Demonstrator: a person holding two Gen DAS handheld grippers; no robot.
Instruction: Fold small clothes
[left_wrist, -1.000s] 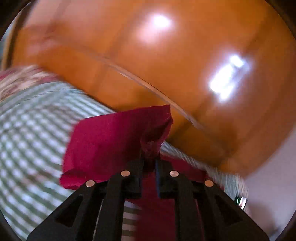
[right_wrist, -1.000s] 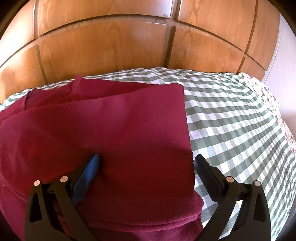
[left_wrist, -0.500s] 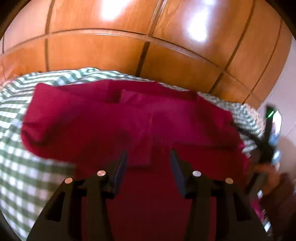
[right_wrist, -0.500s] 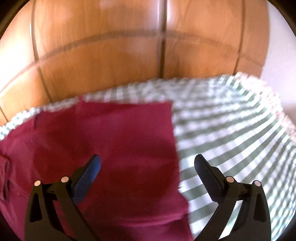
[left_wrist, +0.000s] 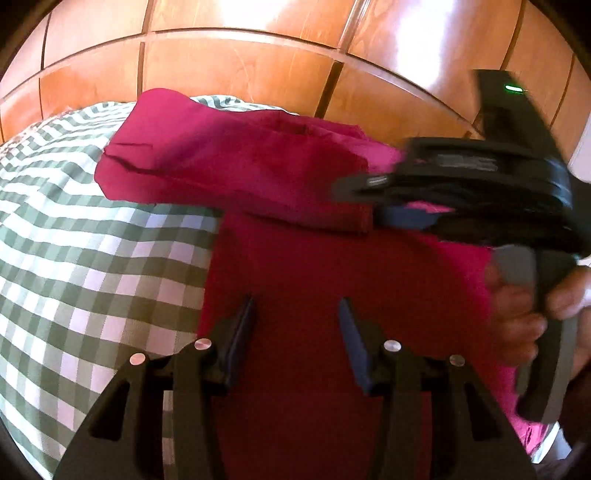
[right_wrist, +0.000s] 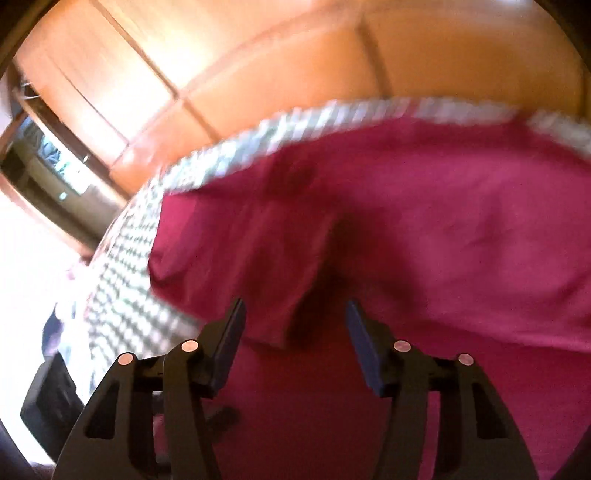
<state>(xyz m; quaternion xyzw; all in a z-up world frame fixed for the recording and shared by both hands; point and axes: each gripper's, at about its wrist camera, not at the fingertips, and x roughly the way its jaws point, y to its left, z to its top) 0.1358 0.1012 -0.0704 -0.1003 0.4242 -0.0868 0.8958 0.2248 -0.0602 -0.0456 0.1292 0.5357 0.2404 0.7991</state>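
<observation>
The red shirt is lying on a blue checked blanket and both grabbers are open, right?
Not quite: the blanket is green and white checked, not blue, as the left wrist view shows. The red shirt does lie on it, and the left gripper and right gripper are open.

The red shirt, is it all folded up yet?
Not yet. One part of the red shirt is already folded over: a sleeve-like flap lies across its top on the checked bedcover. Right now nothing is being held: the left gripper and right gripper are both open above the fabric. The shirt is mostly spread out, so more folds remain.
</observation>
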